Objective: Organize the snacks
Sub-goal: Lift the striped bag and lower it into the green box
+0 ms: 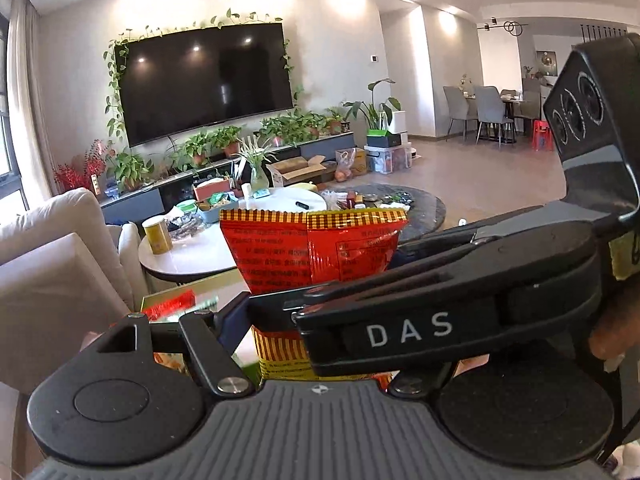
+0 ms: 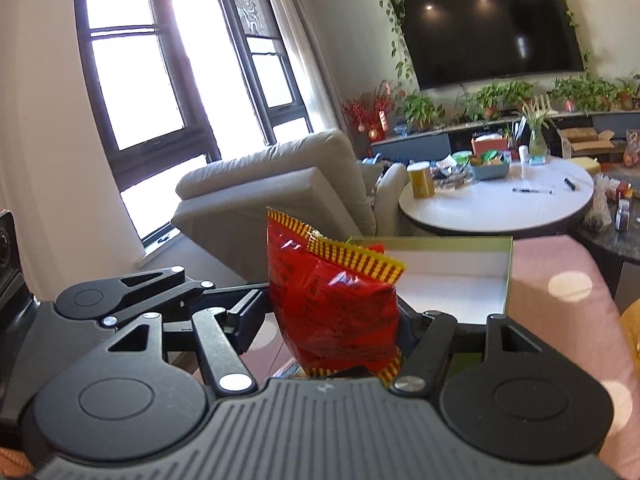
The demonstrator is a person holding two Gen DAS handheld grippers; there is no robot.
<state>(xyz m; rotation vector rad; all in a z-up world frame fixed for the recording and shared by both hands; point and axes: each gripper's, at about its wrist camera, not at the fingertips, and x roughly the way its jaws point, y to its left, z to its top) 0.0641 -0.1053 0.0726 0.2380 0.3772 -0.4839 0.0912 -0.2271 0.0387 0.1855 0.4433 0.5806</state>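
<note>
1. The only writing that reads clearly is "DAS" in white letters on the black body of the right gripper [image 1: 280, 312], which crosses the lower right of the left wrist view; the print on the snack packets is too small to make out.
2. In the left wrist view, two red snack packets [image 1: 312, 248] with yellow-and-black striped seals stand upright at the centre of the frame, side by side.
3. The left gripper [image 1: 256, 320] is closed on one of these packets (its far finger is hidden behind the right gripper).
4. In the right wrist view the right gripper [image 2: 332, 320] clamps a red packet [image 2: 336, 300] at mid-frame, its pads pressing both sides of the bag.
5. Both grippers point slightly downward and sit close together, the right one lying across the left one's view; a fingertip [image 1: 608, 340] shows at the right edge.
6. Behind the packet, right of centre, lies an open box [image 2: 460, 276] with a white inside and green rim, on a pink dotted cloth [image 2: 560, 300].
7. The round white counter [image 2: 496, 204] stands further back, upper right.
</note>
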